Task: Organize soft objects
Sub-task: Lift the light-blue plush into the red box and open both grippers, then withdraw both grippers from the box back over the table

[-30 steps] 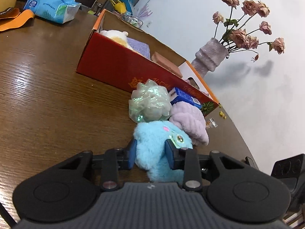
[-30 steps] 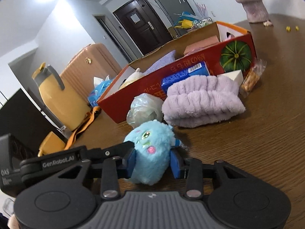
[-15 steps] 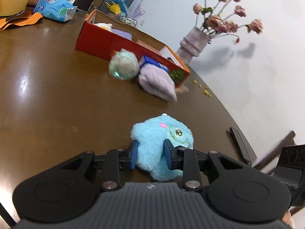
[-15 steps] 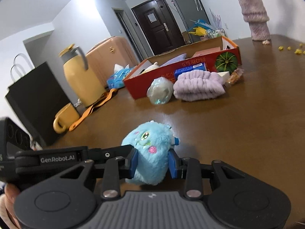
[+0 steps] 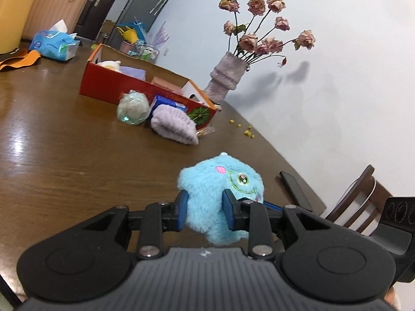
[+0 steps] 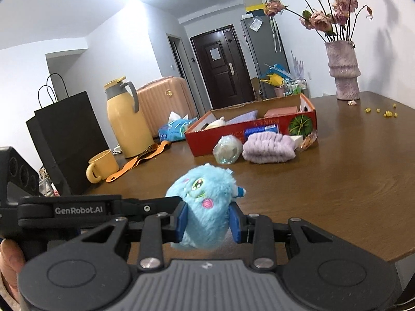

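Plush toy, one blue monster, sat low in the frame's centre, pinched by both the left hand-held gripper and the right hand-held gripper. One purple towel and one mesh ball lay beside one red box on the table.

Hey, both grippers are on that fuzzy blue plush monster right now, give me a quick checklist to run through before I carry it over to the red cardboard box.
1. Left gripper squeezing the fuzzy blue plush monster: ok, pads press into the fur on both sides.
2. Right gripper squeezing the same toy: ok.
3. Toy lifted off the brown wooden table: cannot tell.
4. Room in the red cardboard box: ok, open top, some floor showing between things inside.
5. Path to the box: not ok, the clear plastic ball and folded lilac fleece cloth lie in front of it.
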Demonstrator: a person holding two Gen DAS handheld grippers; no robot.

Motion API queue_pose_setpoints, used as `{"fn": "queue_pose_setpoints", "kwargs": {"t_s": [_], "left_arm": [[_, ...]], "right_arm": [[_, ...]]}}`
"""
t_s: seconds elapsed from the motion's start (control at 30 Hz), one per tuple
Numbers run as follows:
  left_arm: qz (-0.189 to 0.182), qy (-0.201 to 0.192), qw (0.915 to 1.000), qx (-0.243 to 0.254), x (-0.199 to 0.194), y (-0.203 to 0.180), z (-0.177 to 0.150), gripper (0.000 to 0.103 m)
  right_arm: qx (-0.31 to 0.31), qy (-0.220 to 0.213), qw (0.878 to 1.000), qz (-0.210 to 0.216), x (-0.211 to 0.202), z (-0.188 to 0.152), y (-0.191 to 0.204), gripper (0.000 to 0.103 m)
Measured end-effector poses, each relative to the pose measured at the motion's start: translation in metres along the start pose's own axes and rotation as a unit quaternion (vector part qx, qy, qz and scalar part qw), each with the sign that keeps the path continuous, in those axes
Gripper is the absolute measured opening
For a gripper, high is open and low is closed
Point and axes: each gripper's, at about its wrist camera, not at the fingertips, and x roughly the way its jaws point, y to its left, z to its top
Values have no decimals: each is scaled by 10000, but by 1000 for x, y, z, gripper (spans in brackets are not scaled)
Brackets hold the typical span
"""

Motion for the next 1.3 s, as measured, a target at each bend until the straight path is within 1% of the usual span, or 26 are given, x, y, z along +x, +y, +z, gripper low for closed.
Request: {"fn": "queue_pose_setpoints", "kwargs": {"t_s": [0.1,0.17,0.27,0.33,0.37,0.43,0.47,0.53,0.6,0.7,0.8,0.83,0.87,0.9,0.93,1.07,1.1,1.13,1.17,1.2,1.23,1.3], "left_arm": [[-112,-17,9999,-32,12,4,18,29],[-119,-137,9998,98,25,5,44,29],[-104,-259,9993,255,54,10,89,29],[-16,-285,9990,334,77,16,121,29],[47,-268,9991,314,90,20,138,29],[213,-219,9990,339,119,31,171,29],[304,-163,9991,261,135,38,185,29],[449,-48,9987,240,164,51,206,29],[606,132,9980,149,192,66,220,28],[833,442,9955,84,232,88,231,27],[887,710,9935,6,254,107,227,28],[863,738,9935,78,257,110,224,28],[839,723,9937,182,258,110,221,30],[832,674,9939,274,257,110,218,32],[821,630,9940,357,256,109,217,35],[833,443,9935,635,243,99,217,44],[856,409,9930,711,238,96,218,45],[884,362,9925,758,232,93,219,54],[920,315,9921,793,226,90,222,65],[987,239,9910,871,215,88,222,67],[1049,157,9897,959,206,85,222,67],[1184,17,9865,1130,186,77,221,71]], "right_arm": [[-46,-57,10000,-14,8,15,-6,33],[-43,-111,9999,25,20,34,-13,33],[-59,-218,9997,59,50,74,-26,33],[-89,-239,9997,57,80,107,-37,32],[-6,-199,9998,94,96,122,-43,32],[154,-68,9997,174,134,152,-59,32],[263,34,9994,213,154,166,-68,32],[439,240,9985,203,194,188,-85,32],[435,490,9978,132,231,203,-97,32],[527,890,9946,63,281,210,-116,32],[539,1357,9893,22,316,205,-132,28],[540,1555,9864,-4,327,201,-138,28],[541,1647,9848,-61,332,198,-141,28],[518,1759,9830,-98,338,194,-144,32],[486,1846,9816,-63,341,189,-146,33],[244,1902,9814,-75,342,188,-138,38],[147,1893,9818,-86,339,190,-135,41],[53,1834,9830,-80,332,192,-131,49],[-7,1749,9846,-64,326,194,-127,53],[-57,1628,9866,-30,316,197,-124,61],[-98,1488,9888,-13,304,201,-122,63],[-151,1233,9922,-53,277,207,-119,63]]}}
